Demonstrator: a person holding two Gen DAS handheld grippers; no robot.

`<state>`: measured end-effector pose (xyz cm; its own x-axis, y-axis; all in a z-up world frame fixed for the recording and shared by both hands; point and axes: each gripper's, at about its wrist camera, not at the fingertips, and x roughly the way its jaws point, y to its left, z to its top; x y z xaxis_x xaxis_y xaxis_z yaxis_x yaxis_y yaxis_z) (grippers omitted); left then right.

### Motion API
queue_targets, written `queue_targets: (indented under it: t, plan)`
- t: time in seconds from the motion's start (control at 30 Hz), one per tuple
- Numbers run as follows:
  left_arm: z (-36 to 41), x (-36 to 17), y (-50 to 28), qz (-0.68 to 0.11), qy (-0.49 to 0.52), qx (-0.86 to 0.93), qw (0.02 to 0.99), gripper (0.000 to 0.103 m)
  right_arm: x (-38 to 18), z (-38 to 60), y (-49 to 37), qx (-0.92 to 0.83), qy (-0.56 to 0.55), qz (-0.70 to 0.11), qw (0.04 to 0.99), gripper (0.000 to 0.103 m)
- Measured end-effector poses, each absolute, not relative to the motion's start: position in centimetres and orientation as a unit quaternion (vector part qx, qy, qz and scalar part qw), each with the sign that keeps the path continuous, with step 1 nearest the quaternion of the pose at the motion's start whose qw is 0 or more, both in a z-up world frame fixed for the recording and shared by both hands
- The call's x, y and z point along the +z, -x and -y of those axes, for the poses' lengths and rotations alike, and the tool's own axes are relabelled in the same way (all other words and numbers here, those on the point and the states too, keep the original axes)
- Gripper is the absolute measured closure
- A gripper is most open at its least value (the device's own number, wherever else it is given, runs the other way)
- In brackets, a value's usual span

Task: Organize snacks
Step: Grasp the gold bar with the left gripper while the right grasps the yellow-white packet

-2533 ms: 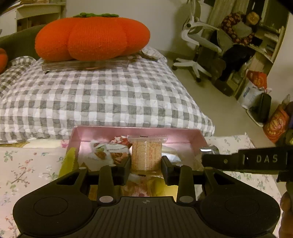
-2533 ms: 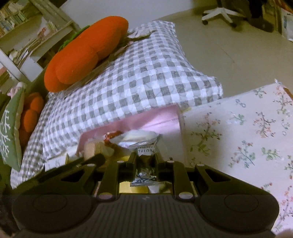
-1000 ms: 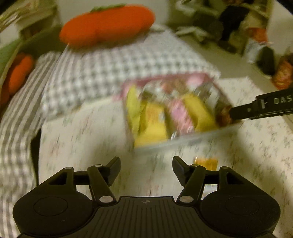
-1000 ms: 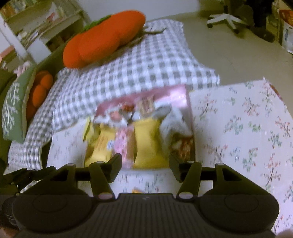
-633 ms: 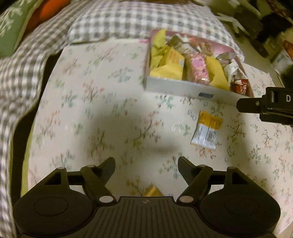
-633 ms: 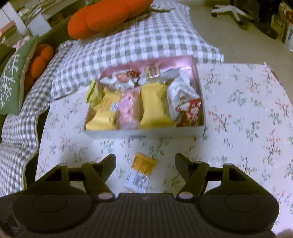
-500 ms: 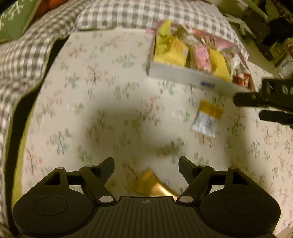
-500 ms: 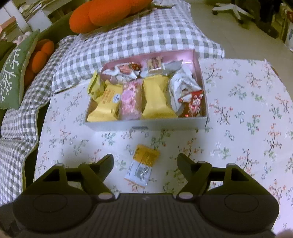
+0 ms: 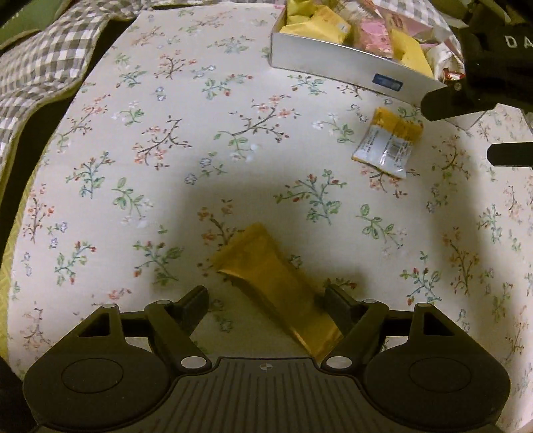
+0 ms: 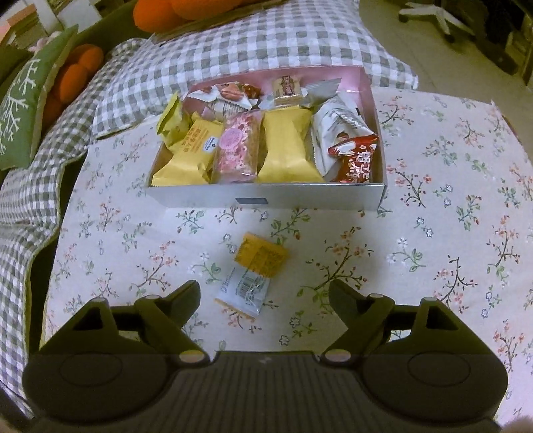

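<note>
A silver-walled box (image 10: pixel 266 196) with a pink inside stands on the floral cloth, packed with several wrapped snacks. In front of it lies a yellow-and-white packet (image 10: pixel 255 266), just ahead of my right gripper (image 10: pixel 265 288). Its jaws are opening and nothing touches them. In the left wrist view a gold packet (image 9: pixel 273 276) lies slantwise on the cloth between the fingers of my open left gripper (image 9: pixel 266 295), its near end close by the right finger. The box (image 9: pixel 333 63), the yellow-and-white packet (image 9: pixel 388 143) and one of the right gripper's fingers (image 9: pixel 446 101) show at the upper right.
A grey checked quilt (image 10: pixel 266 43) lies behind the box and runs down the left side. A green cushion (image 10: pixel 20 110) and orange plush cushions (image 10: pixel 76 73) sit at the far left. A dark gap (image 9: pixel 33 133) marks the cloth's left edge. A chair base (image 10: pixel 429 13) stands on the floor.
Both grippers let go of the snacks held over the box, drew back and tipped down. Their jaws widened. The left one swung left and sank over the gold packet.
</note>
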<state>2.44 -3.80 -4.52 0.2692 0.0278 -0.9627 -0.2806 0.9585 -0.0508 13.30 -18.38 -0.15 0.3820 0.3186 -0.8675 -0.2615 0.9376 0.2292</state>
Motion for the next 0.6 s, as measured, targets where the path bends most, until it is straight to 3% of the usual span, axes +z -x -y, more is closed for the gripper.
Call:
queue_targets:
  t: [0.27,0.43,0.6]
  plan:
    - [4.7,-4.7,-2.6,-0.578,0.102,0.096,0.804,0.029,0.0,18.1,-13.4,0.18,-0.023,-0.525,0.831,0.021]
    - [5.2,-4.3,-2.9,-0.561,0.085,0.07,0.82,0.062,-0.1,18.0,-13.6,0.18,-0.022,-0.527,0.83,0.021]
    - [5.1,-4.1,-2.9,-0.559,0.083,0.049,0.823,0.073,-0.2,18.1,-13.5,0.179,-0.022,-0.527,0.831,0.021]
